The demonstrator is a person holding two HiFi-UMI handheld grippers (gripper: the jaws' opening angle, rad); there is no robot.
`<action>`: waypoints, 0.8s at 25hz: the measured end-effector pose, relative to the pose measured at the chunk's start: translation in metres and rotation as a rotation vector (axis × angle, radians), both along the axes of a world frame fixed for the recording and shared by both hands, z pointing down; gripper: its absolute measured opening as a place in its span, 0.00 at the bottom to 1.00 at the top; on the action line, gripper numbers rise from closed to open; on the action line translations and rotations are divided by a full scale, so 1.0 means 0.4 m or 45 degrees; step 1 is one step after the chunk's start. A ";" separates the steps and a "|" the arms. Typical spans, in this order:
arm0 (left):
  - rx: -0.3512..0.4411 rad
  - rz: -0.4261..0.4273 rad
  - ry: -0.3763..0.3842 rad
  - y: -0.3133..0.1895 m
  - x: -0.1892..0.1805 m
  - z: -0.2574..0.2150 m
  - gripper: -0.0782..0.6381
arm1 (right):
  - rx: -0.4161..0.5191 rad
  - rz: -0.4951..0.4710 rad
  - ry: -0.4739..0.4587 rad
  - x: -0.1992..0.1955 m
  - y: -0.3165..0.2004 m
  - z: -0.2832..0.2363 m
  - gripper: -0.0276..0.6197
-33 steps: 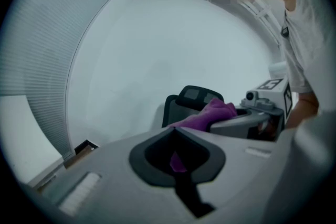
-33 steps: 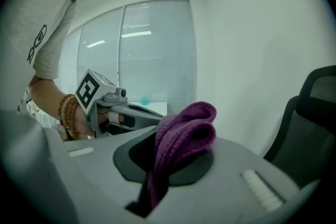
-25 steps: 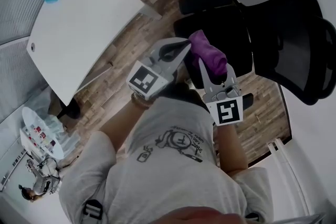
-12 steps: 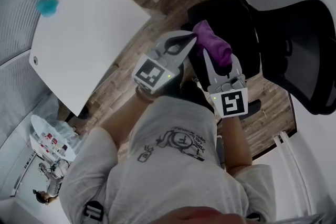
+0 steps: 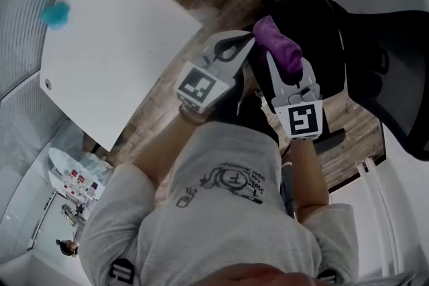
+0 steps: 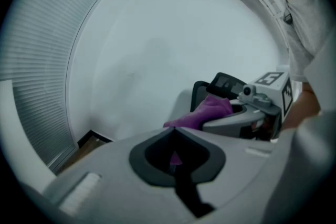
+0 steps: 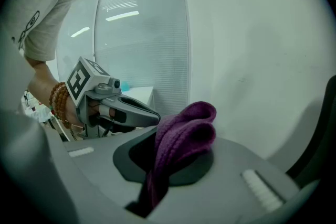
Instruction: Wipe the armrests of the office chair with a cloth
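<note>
Over the black office chair (image 5: 389, 84), right gripper (image 5: 289, 67) fingers pinch mid-bunch a purple knitted cloth (image 5: 278, 47), seemingly soft and light; left gripper (image 5: 247, 43) fingers closed, empty.

We wear a pale grey short-sleeved T-shirt (image 5: 221, 204) with a dark line-drawn emblem and lettering on the chest. A bracelet (image 7: 59, 101) of brown beads is wound in several rows round the left wrist. Our left gripper (image 5: 249, 39) and right gripper (image 5: 287, 58) share one build: smooth light grey shells that taper to pointed jaws. Each shell is lined in dark grey around a rounded cut-out and has a small ribbed white patch. Each gripper carries a white cube (image 5: 199, 87) printed with black square markers.
</note>
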State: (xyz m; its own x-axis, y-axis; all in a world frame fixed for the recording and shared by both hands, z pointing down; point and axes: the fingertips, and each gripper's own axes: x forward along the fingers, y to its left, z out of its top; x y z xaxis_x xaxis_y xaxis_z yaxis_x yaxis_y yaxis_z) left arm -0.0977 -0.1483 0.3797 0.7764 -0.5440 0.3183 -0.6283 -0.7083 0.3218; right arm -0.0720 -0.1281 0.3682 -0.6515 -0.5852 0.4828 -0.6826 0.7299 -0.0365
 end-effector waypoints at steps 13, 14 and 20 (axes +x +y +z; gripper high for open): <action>-0.046 0.025 -0.013 -0.057 0.003 0.147 0.11 | -0.062 0.015 0.075 -0.023 -0.079 0.193 0.08; -0.049 0.022 -0.013 -0.061 0.003 0.157 0.11 | -0.072 0.014 0.085 -0.024 -0.083 0.208 0.08; -0.059 0.024 -0.016 -0.080 0.012 0.199 0.11 | -0.102 0.003 0.170 -0.008 -0.099 0.295 0.08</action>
State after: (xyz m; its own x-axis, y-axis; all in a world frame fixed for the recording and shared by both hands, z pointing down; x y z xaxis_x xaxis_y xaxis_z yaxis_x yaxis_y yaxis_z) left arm -0.0929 -0.1801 0.4592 0.7821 -0.5138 0.3525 -0.6191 -0.7046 0.3468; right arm -0.0754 -0.1677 0.4862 -0.5769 -0.5427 0.6105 -0.6870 0.7266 -0.0033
